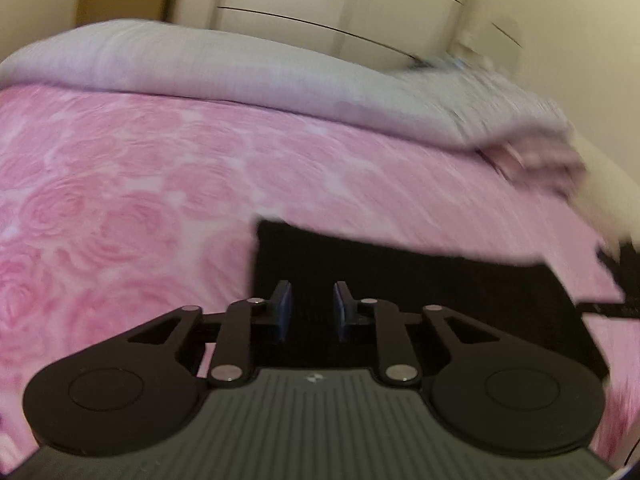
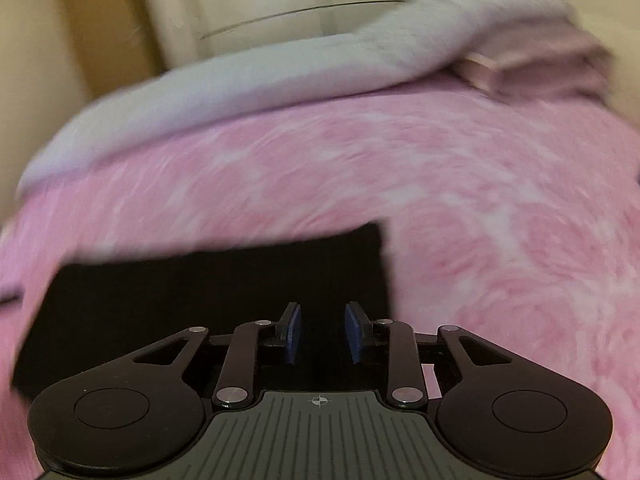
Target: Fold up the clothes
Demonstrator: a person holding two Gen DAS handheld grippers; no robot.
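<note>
A black garment (image 1: 400, 272) lies flat on the pink bed cover as a folded rectangle with straight edges. In the left wrist view my left gripper (image 1: 312, 294) hangs over the garment's left part, near its left edge. Its blue pads (image 1: 285, 312) stand apart with nothing pinched between them. In the right wrist view the same black garment (image 2: 200, 288) spreads to the left, and my right gripper (image 2: 323, 316) sits over its right end. Here too the blue pads (image 2: 354, 332) are parted and no cloth is caught. Both views are blurred.
A pink rose-patterned bed cover (image 1: 120, 200) fills both views. A grey blanket (image 1: 240, 72) is bunched along the far side, with a folded pinkish cloth (image 2: 560, 60) at its right end. Cream cupboard doors (image 1: 320, 0) and a brown panel (image 2: 100, 32) stand behind the bed.
</note>
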